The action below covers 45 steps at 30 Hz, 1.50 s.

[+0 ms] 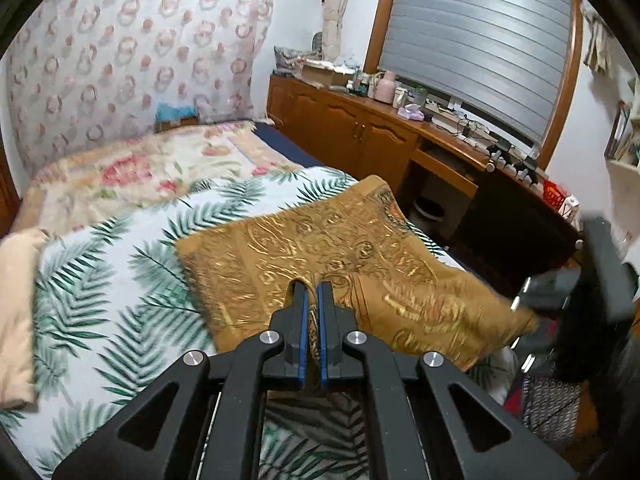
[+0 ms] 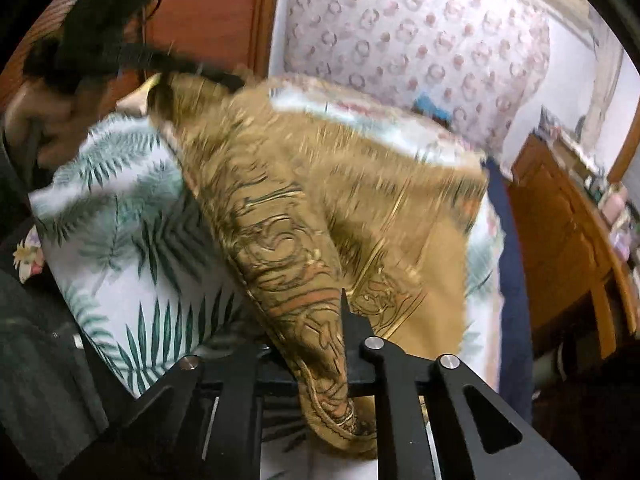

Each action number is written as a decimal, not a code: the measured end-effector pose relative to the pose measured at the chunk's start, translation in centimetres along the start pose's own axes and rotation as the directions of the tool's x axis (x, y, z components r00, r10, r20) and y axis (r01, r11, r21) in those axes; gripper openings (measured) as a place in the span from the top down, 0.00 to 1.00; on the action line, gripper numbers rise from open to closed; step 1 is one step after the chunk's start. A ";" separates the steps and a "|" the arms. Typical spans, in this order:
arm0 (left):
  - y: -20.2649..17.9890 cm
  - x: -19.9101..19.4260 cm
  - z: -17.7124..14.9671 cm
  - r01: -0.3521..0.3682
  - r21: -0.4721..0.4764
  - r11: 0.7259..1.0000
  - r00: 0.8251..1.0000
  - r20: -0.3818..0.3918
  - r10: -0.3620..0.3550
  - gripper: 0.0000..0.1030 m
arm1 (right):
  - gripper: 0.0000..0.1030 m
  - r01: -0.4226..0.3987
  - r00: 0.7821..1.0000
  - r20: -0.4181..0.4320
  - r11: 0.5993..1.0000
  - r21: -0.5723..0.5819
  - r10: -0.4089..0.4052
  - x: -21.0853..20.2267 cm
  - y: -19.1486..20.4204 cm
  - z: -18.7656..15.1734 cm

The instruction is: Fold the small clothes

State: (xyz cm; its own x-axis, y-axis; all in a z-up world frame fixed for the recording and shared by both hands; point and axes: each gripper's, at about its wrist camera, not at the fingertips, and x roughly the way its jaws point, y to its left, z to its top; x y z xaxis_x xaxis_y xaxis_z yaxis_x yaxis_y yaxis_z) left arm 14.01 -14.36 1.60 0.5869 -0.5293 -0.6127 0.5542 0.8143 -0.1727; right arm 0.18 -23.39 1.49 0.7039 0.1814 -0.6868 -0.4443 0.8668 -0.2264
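Mustard cloth [image 1: 320, 256] with gold swirl print, lifted off the leaf-print bed cover [image 1: 120, 264] near the bed's right edge, far part still lying on the bed. Near edge pinched in the left claw [image 1: 313, 292], blue pads pressed almost together on a thin fold. Other corner bunched in the right claw [image 2: 340, 320], 1 finger [image 2: 345, 308] showing, the other buried under fabric; apparently gripping the cloth, though closure not plainly visible. Blur across the right wrist view, so cloth probably mid-swing. Step in hand, judging by this: carrying the near edge over for a fold. Next move likely calls for both corners level, laid onto the far edge, then released. Wooden cabinet [image 1: 360, 128] beyond the bed.
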 end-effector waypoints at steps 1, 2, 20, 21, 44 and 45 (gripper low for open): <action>0.3 -0.4 0.0 -0.001 -0.004 1.000 1.000 0.006 0.001 0.95 | 0.90 0.007 1.000 0.017 1.000 -0.013 -0.007 -0.4 -0.4 1.0; 0.7 -0.7 0.1 0.000 -0.010 1.000 1.000 0.011 0.000 0.95 | 0.90 0.013 1.000 0.028 1.000 -0.022 -0.012 -0.7 -0.6 1.8; 9.3 3.6 1.8 -0.037 -0.100 0.994 0.998 -0.050 0.033 0.59 | 0.90 -0.104 0.994 -0.033 0.995 0.015 0.104 11.0 -8.3 13.1; 9.6 3.9 1.8 -0.033 -0.103 0.994 0.998 -0.058 0.027 0.59 | 0.90 -0.110 0.993 -0.039 0.994 0.010 0.110 11.4 -8.6 13.3; 10.9 11.1 3.4 -0.007 -0.029 1.000 0.983 -0.184 0.002 0.51 | 0.34 0.088 0.995 0.040 0.993 0.073 -0.091 7.3 -11.4 15.2; 10.9 11.3 3.5 -0.005 -0.030 1.000 0.982 -0.188 -0.001 0.51 | 0.34 0.098 0.994 0.041 0.991 0.087 -0.102 6.7 -11.4 14.8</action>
State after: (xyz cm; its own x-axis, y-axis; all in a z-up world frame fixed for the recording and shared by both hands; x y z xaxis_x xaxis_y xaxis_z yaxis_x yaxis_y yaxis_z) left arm 28.80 -12.31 -4.50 0.4652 -0.4756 -0.7466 0.5333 0.8237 -0.1924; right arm 18.16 -25.21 9.71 0.7677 0.1110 -0.6311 -0.3234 0.9174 -0.2321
